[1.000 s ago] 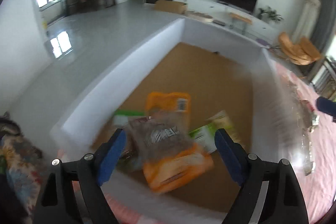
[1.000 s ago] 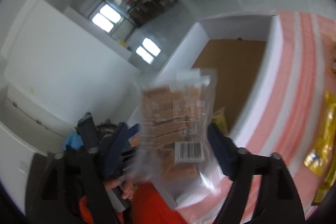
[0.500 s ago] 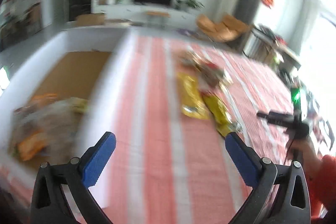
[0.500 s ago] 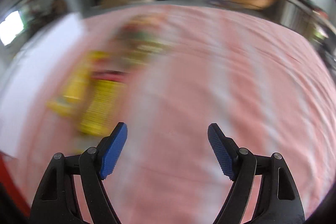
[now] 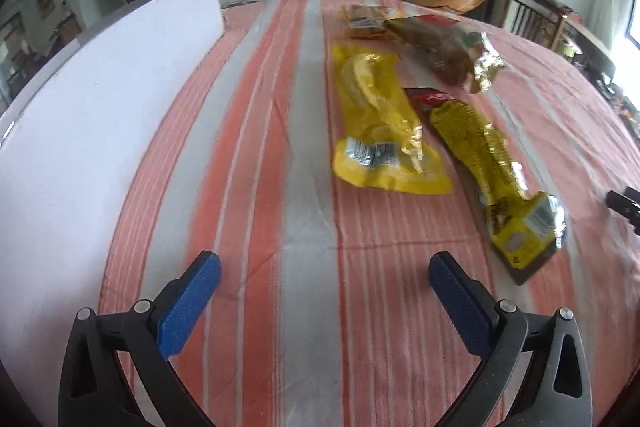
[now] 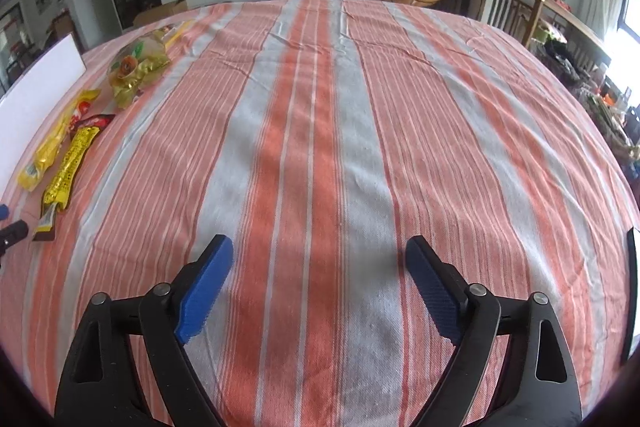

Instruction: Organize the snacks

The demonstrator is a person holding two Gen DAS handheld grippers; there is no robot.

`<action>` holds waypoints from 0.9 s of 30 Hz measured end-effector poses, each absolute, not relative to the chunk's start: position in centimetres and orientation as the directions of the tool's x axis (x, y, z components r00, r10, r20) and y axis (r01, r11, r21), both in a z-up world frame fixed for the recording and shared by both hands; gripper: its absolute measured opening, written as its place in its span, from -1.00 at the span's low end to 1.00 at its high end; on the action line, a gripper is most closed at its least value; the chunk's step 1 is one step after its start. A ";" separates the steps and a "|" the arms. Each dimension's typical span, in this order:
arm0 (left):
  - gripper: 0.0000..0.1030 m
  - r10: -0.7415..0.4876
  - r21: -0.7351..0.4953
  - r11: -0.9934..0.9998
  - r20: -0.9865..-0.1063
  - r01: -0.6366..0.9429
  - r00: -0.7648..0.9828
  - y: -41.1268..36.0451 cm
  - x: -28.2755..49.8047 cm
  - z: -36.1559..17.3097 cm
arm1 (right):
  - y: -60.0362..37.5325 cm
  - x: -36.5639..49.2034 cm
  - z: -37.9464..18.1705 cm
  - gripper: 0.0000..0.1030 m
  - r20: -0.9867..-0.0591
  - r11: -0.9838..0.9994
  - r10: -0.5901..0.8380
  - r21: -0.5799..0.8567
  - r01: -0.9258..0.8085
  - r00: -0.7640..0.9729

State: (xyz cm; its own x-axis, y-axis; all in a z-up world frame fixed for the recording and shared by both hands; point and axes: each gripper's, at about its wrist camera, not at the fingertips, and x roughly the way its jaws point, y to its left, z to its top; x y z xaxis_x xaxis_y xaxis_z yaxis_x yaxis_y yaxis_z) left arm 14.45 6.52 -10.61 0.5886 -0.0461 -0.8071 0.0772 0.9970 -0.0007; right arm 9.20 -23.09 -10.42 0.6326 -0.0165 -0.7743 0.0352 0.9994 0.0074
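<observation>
Both grippers hang over the orange-and-grey striped tablecloth (image 5: 308, 187), each with its blue-padded jaws spread wide and nothing between them. The left gripper (image 5: 324, 277) points down the cloth toward a loose row of snack packets. Closest to it on the right lies a long, crinkled yellow foil packet with a dark brown end (image 5: 496, 179), running away from the camera. Just beside that, toward the middle, sits a wider yellow plastic bag with a barcode label (image 5: 380, 123). A small red-and-black wrapper (image 5: 426, 95) pokes out between the far ends of those 2. Farther back rests a brown-and-gold foil bag (image 5: 444, 53), and behind it a flat orange packet of biscuits (image 5: 366, 21), partly overlapped by the foil bag.

Along the left edge of the cloth stands the tall white wall of a box (image 5: 100, 115), well apart from the packets; its inside is out of sight.

The right gripper (image 6: 320, 259) is above a bare stretch of the same cloth, with the packets far off to its left. A dark tip of the right gripper shows at the right edge of the left wrist view.
</observation>
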 end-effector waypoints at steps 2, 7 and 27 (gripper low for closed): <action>1.00 -0.048 -0.002 0.997 -0.806 0.078 0.589 6.5 14.5 -10.7 | -23.0 9.1 -10.6 0.76 -0.775 0.999 -0.016 0.007 0.034 0.632; 1.00 -0.050 -0.006 0.997 -0.806 0.077 0.590 6.6 14.3 -10.8 | -23.0 8.8 -10.7 0.80 -0.776 0.999 -0.015 0.007 0.033 0.631; 1.00 -0.051 -0.006 0.997 -0.806 0.077 0.590 6.6 14.3 -10.8 | -23.1 8.9 -10.8 0.81 -0.778 0.999 -0.013 0.009 0.033 0.629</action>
State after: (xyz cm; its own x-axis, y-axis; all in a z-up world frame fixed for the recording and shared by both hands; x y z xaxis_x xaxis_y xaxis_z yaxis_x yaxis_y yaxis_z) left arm 14.31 6.61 -10.81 0.5903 -0.0510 -0.8055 0.0773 0.9970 -0.0064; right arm 8.94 -23.05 -10.75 0.6287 -0.0135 -0.7775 0.0325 0.9994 0.0089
